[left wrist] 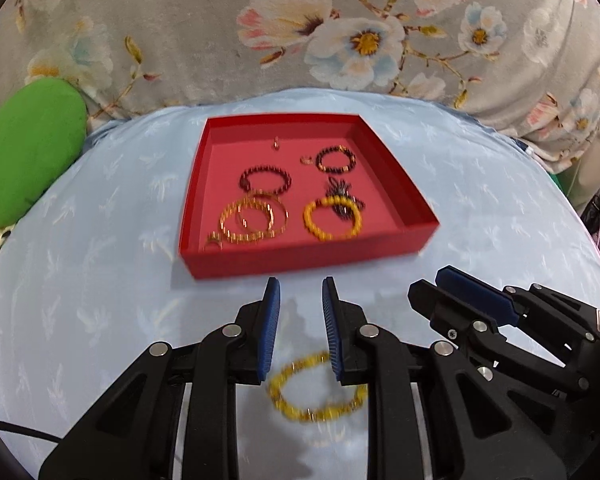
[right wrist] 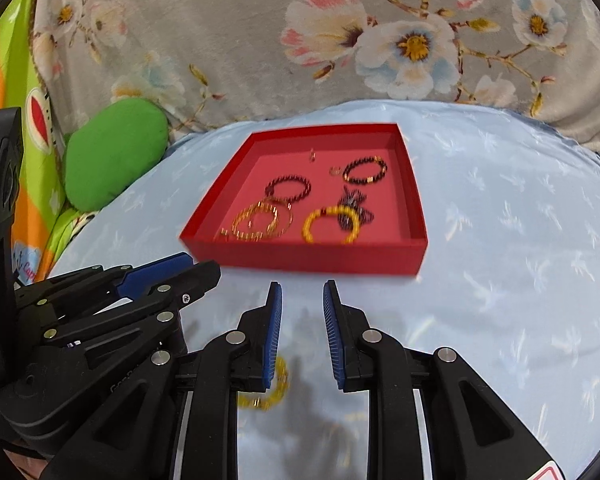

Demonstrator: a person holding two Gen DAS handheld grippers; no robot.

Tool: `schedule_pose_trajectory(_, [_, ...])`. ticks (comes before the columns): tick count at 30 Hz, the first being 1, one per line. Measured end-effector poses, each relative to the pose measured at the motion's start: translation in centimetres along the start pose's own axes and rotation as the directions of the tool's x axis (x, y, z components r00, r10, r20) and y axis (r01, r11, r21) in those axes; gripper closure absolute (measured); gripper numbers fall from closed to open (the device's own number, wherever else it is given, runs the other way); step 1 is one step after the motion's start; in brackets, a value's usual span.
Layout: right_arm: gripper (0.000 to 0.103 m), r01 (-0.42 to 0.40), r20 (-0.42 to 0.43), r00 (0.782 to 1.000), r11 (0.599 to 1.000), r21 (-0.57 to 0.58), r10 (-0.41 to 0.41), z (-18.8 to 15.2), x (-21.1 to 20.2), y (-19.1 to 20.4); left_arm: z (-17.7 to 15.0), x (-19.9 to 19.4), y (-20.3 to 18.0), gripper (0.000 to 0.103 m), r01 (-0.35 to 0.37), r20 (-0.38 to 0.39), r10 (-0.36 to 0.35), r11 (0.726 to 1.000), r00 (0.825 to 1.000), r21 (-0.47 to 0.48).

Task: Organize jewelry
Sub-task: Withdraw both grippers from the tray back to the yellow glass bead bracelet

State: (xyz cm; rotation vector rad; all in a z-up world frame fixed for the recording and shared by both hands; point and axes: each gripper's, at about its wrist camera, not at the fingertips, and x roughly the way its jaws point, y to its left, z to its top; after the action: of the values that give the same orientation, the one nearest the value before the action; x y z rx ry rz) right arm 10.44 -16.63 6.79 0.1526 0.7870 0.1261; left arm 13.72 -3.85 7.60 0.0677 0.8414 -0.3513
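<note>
Nearest the left wrist camera, a loose bracelet of yellow beads (left wrist: 314, 390) is seen on the pale blue patterned bed cover (left wrist: 100, 280), at six o'clock below the left gripper (left wrist: 300, 292), whose jaws are held narrowly parted with nothing between them. The right gripper (right wrist: 302, 294) is likewise narrowly parted and empty, and the bracelet is mostly hidden under its left finger in the right wrist view. At twelve o'clock from both grippers, a shallow red cardboard tray (left wrist: 300, 262) is set, and several pieces are already laid in it: a second yellow bead bracelet (left wrist: 332, 218), gold chain bangles (left wrist: 254, 218) and two dark bead bracelets (left wrist: 265, 180). The loose bracelet is judged at risk of being overlooked, since it lies behind the fingertips. The soft cover could let the beads be pressed in and slip from a narrow pinch, and the two grippers, close side by side, could be knocked together.
</note>
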Motion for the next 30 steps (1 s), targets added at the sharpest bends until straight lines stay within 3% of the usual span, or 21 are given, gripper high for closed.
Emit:
schedule_pose_trajectory(8, [0.080,-0.007,-0.047,0.999,1.000,0.020,0.008,-5.2,-1.0,0.8,-5.0,-1.0,0.3,0.082,0.034,-0.053,-0.036,0.999,0.998,-0.041])
schedule_pose_trajectory(16, [0.077,0.022,-0.066,0.998,1.000,-0.004,-0.022,-8.3,-1.2,1.4,-7.9,-0.9,0.6,0.081,0.036,-0.097,-0.043,0.997,0.994,-0.066])
schedule_pose_trajectory(30, [0.076,0.017,-0.086,0.996,1.000,-0.003,-0.018,-8.9,-0.3,1.5,-9.6,-0.8,3.1,0.074,-0.001,-0.110,-0.011,0.994,0.994,-0.109])
